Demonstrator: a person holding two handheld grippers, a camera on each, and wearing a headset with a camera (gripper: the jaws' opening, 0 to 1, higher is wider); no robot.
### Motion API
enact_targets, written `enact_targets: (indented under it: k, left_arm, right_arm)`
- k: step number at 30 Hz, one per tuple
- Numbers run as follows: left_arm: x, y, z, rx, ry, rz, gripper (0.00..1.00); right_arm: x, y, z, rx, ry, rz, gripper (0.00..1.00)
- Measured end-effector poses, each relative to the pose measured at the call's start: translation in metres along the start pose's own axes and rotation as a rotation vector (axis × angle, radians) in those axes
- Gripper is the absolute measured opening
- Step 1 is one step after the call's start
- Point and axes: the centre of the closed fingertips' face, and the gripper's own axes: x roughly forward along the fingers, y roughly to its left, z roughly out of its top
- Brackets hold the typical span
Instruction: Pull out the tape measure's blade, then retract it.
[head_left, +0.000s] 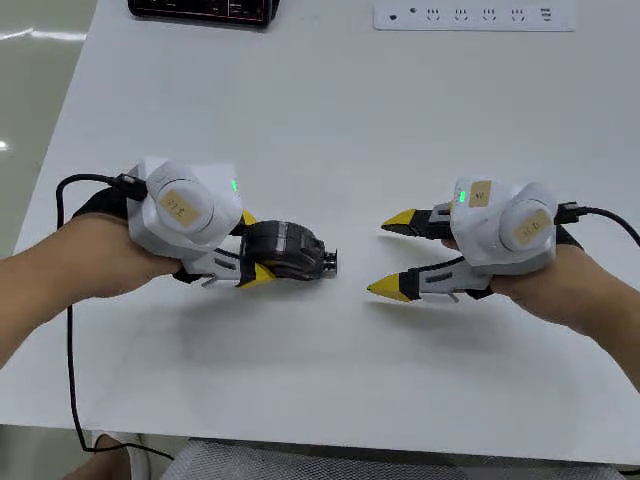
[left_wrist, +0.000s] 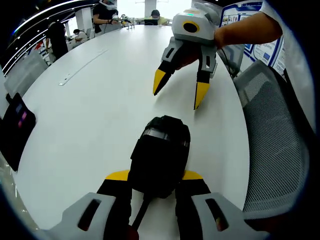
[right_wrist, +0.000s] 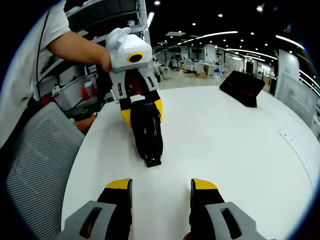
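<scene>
A black tape measure (head_left: 285, 250) rests on the white table (head_left: 330, 130), its blade tip (head_left: 330, 262) pointing right with no blade drawn out. My left gripper (head_left: 250, 248) is shut on the tape measure (left_wrist: 161, 156) from the left, yellow tips on both sides of the case. My right gripper (head_left: 395, 255) stands open a short way to the right, its yellow tips aimed at the blade tip with nothing between them. In the right gripper view the tape measure (right_wrist: 147, 131) lies ahead of my open right gripper (right_wrist: 161, 184). The left gripper view shows the right gripper (left_wrist: 180, 86) across the table.
A white power strip (head_left: 474, 16) lies at the table's far edge, and a black device (head_left: 205, 9) sits at the far left. A mesh chair (head_left: 250, 462) stands below the near edge. A black cable (head_left: 70, 340) trails from the left gripper.
</scene>
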Motion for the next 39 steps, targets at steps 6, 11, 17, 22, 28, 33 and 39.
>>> enact_targets:
  k: [6, 11, 17, 22, 28, 33, 39]
  left_arm:
    - [0.0, 0.001, 0.0, -0.003, 0.001, 0.0, 0.29]
    - [0.001, 0.002, 0.0, -0.004, 0.001, -0.001, 0.28]
    - [0.001, 0.002, -0.001, -0.007, 0.001, 0.001, 0.28]
    - [0.001, 0.002, -0.001, -0.009, 0.0, 0.003, 0.28]
    - [0.002, 0.002, -0.001, -0.009, -0.001, 0.0, 0.28]
    - [0.002, 0.002, -0.001, -0.012, -0.003, -0.003, 0.29]
    - [0.002, 0.002, -0.001, -0.009, -0.003, 0.0, 0.29]
  right_arm:
    - [0.009, 0.003, 0.005, -0.015, -0.012, 0.019, 0.39]
    - [0.016, 0.005, 0.011, -0.03, -0.024, 0.03, 0.34]
    - [0.025, 0.009, 0.016, -0.047, -0.032, 0.051, 0.3]
    - [0.033, 0.012, 0.017, -0.058, -0.042, 0.066, 0.26]
    - [0.038, 0.011, 0.021, -0.068, -0.053, 0.073, 0.21]
    - [0.042, 0.012, 0.021, -0.075, -0.055, 0.078, 0.18]
    - [0.045, 0.013, 0.021, -0.083, -0.057, 0.081, 0.14]
